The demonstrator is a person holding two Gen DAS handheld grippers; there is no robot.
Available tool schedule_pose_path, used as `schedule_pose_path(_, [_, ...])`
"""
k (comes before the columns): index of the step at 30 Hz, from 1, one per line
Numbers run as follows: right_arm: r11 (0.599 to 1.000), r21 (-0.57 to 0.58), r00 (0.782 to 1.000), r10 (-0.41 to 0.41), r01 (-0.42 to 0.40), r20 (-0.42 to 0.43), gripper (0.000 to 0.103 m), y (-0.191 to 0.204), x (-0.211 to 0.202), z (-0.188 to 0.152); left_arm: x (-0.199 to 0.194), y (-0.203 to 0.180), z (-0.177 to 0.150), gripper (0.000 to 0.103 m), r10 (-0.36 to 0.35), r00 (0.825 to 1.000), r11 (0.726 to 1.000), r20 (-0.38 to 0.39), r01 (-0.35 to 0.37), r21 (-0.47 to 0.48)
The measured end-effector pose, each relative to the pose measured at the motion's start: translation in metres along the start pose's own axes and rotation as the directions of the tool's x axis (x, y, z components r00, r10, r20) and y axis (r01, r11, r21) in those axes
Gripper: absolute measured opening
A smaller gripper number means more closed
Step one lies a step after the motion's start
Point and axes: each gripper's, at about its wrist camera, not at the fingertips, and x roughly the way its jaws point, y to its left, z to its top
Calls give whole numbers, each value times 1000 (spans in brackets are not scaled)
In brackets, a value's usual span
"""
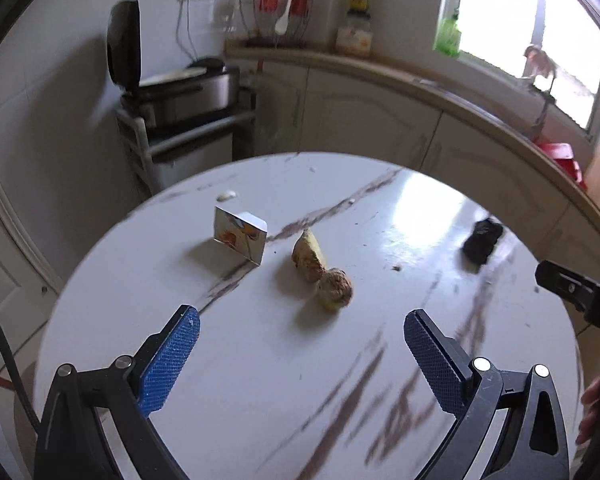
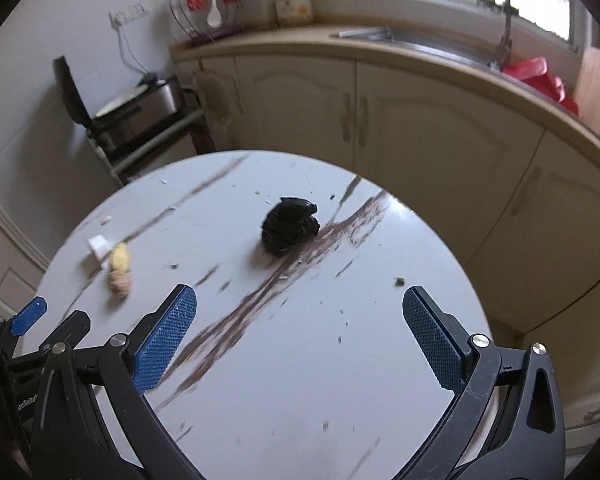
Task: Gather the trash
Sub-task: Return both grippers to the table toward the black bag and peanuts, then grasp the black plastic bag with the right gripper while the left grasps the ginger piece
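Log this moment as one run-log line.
left gripper open, empty | right gripper open, empty | black bag, small box, peels on table

Cream cabinets, open-lidded appliance, utensil rack.

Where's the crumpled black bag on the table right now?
The crumpled black bag lies on the round table, centred ahead of the open right gripper; the left wrist view shows it far right, apart from the small carton.

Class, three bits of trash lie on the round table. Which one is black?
The crumpled bag is black. It lies apart on the right, straight ahead of the right tool; the printed carton and brownish scrap sit together on the left.
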Motion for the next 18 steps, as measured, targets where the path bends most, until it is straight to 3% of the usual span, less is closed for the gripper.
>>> schedule_pose_path(6, [1000, 6, 998, -4, 5, -59, 103, -7, 49, 13, 53, -6, 27, 90, 18, 997, 1000, -73, -18, 3])
schedule_pose_path(11, [1000, 21, 996, -9, 11, -88, 103, -8, 76, 23, 69, -8, 41, 87, 21, 998, 1000, -66, -22, -1])
schedule_pose_path(15, [1000, 8, 995, -7, 8, -96, 103, 1, 91, 29, 79, -7, 46, 75, 26, 998, 1000, -59, -26, 0])
schedule_pose_path(18, [1000, -6, 993, -14, 13, -115, 92, 9, 102, 29, 84, -4, 48, 62, 23, 999, 1000, -47, -24, -7])
